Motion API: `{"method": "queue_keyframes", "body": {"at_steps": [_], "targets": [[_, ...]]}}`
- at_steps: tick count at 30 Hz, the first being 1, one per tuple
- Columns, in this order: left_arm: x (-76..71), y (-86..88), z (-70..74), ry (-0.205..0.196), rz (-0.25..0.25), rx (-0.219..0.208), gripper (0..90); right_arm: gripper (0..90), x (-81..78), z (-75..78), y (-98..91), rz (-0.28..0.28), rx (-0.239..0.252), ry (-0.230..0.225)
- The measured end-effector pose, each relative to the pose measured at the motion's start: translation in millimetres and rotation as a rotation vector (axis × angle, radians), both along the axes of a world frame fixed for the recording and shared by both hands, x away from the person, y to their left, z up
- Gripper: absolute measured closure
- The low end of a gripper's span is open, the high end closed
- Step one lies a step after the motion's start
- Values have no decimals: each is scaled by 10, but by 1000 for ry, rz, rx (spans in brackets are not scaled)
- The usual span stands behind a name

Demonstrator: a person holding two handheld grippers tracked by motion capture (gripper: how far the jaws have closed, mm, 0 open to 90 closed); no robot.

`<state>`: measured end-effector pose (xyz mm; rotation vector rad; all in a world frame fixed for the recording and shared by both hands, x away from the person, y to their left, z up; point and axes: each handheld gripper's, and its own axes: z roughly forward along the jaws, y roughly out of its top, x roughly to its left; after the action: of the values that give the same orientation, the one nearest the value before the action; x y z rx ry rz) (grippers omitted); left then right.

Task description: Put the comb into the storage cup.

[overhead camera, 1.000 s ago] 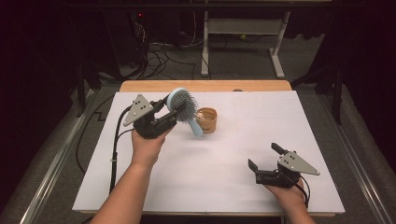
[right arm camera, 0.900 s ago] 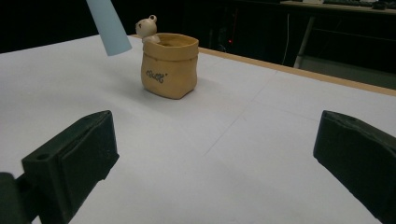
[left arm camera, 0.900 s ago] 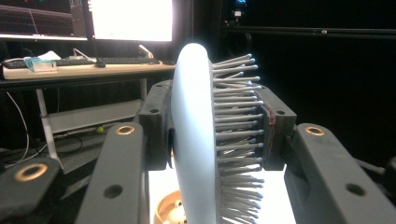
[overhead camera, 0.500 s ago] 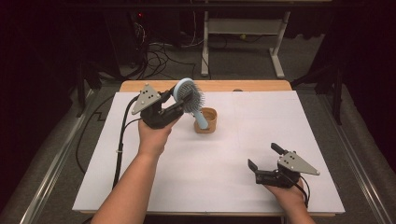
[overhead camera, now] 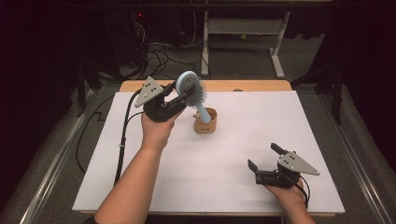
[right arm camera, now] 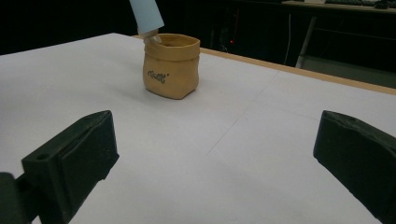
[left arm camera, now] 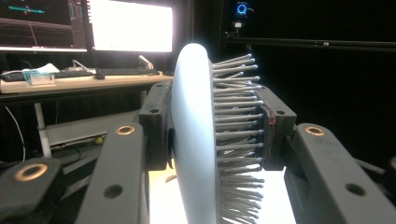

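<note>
My left gripper (overhead camera: pixel 180 95) is shut on the head of a light blue hairbrush (overhead camera: pixel 192 91), held above the back of the table. In the left gripper view the brush head (left arm camera: pixel 196 135) stands on edge between the two pads, bristles to the right. The brush handle (overhead camera: pixel 202 114) slants down, its tip just over the mouth of a small tan pouch-shaped cup (overhead camera: pixel 206 122). In the right gripper view the handle tip (right arm camera: pixel 147 21) sits at the cup's (right arm camera: pixel 170 65) rim. My right gripper (overhead camera: pixel 264 161) rests open near the front right of the table, nothing between its jaws.
White paper (overhead camera: pixel 224 182) covers the table, with a wooden edge (overhead camera: pixel 261 86) at the back. A white-framed stand (overhead camera: pixel 243 28) and cables lie on the floor beyond. Monitors and a desk (left arm camera: pixel 70 79) show behind the brush in the left gripper view.
My left hand has carried the brush to the right and slightly up, bringing the handle tip over the cup. The right gripper has stayed put.
</note>
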<state>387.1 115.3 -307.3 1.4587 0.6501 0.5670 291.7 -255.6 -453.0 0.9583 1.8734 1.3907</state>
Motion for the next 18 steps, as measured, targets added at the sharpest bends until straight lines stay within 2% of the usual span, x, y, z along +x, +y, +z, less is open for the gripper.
{"method": "queue_keyframes", "body": {"at_steps": [9,18], "targets": [[62,-94,35,-10,-7,10,562,2,-3,3,-2,0,2,0],[168,-159,28,-1,10,17,562,2,-2,3,-6,1,6,0]]}}
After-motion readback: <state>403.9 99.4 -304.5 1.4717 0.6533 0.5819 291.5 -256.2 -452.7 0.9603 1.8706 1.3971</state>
